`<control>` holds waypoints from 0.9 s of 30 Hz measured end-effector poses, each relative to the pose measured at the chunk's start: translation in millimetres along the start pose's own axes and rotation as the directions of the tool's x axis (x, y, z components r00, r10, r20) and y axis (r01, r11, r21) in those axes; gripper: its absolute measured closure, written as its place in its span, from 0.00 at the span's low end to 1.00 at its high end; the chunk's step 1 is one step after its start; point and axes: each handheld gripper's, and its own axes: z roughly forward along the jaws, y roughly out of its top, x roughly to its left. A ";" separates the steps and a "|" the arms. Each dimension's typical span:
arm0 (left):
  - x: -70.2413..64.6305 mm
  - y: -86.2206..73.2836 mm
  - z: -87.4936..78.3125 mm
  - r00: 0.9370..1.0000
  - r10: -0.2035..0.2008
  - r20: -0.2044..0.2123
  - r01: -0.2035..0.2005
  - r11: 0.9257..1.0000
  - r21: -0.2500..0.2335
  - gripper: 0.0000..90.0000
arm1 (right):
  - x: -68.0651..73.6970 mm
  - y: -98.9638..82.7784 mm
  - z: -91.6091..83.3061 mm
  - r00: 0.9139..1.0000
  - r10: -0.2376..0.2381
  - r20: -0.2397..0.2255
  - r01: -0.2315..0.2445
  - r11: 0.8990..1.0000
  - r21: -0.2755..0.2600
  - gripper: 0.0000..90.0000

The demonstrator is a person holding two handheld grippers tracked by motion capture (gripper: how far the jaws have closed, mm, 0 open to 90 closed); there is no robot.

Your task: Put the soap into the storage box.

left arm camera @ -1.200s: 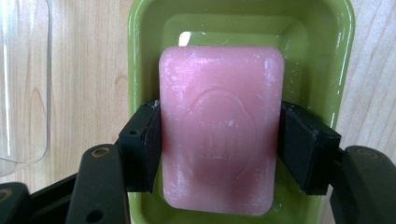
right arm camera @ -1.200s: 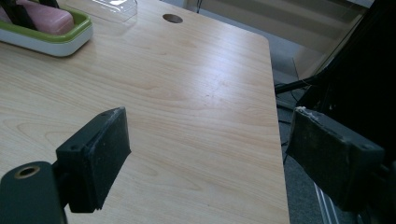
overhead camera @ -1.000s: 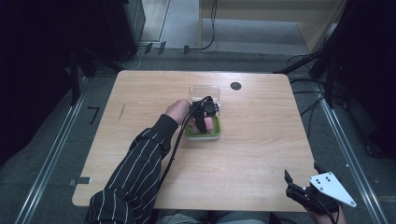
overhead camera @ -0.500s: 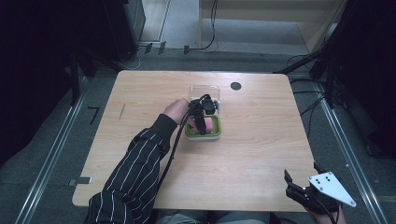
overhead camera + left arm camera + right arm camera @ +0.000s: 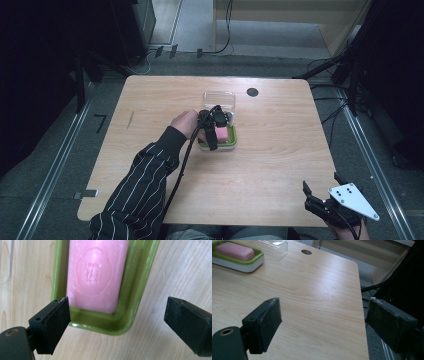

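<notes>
Lying lengthwise in green dish (image 5: 130, 300): pink soap (image 5: 96, 275).

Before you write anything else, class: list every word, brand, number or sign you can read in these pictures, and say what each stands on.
Round embossed stamp with lettering on the pink soap bar: too worn and blurred to read.
Green soap dish: no text.
Clear lid: no text.
Grey plate on the right gripper: dark dots, no lettering.
Nothing else carries writing.

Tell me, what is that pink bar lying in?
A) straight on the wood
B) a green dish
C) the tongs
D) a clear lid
B: the pink soap bar lies inside the green dish, with the open left tongs hanging above its end, not gripping it.
</notes>
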 end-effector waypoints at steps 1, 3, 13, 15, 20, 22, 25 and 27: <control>-0.5 -1.9 -0.1 1.000 -0.003 0.000 0.003 1.000 0.002 0.08 | 0.5 0.3 0.4 1.000 0.002 -0.002 -0.002 1.000 0.001 0.15; -2.2 -5.8 -1.3 1.000 -0.010 0.000 0.010 1.000 0.004 0.08 | 0.6 0.9 1.2 1.000 -0.001 -0.006 0.001 1.000 -0.001 0.15; -21.0 -26.0 -3.3 1.000 -0.029 0.007 0.028 0.999 0.038 0.07 | 3.7 3.3 4.7 1.000 -0.014 -0.015 0.014 1.000 -0.007 0.15; -24.0 -29.2 -4.4 1.000 -0.029 0.003 0.028 0.999 0.036 0.06 | 3.8 3.7 5.5 1.000 -0.016 -0.017 0.016 1.000 -0.008 0.15; -31.2 -38.7 -5.8 0.999 -0.035 0.009 0.035 0.998 0.042 0.06 | 4.4 4.7 6.8 0.999 -0.022 -0.025 0.022 1.000 -0.009 0.15; -34.5 -43.2 -4.5 0.999 -0.039 0.015 0.039 0.998 0.048 0.05 | 4.9 4.9 7.1 0.999 -0.021 -0.026 0.020 1.000 -0.010 0.15; -38.8 -50.2 -3.3 0.999 -0.045 0.014 0.044 0.998 0.055 0.04 | 5.7 5.4 7.7 0.999 -0.021 -0.026 0.020 1.000 -0.011 0.15; -42.0 -55.9 -3.1 0.998 -0.055 0.016 0.054 0.997 0.061 0.04 | 5.8 5.7 8.2 0.999 -0.022 -0.027 0.021 1.000 -0.013 0.15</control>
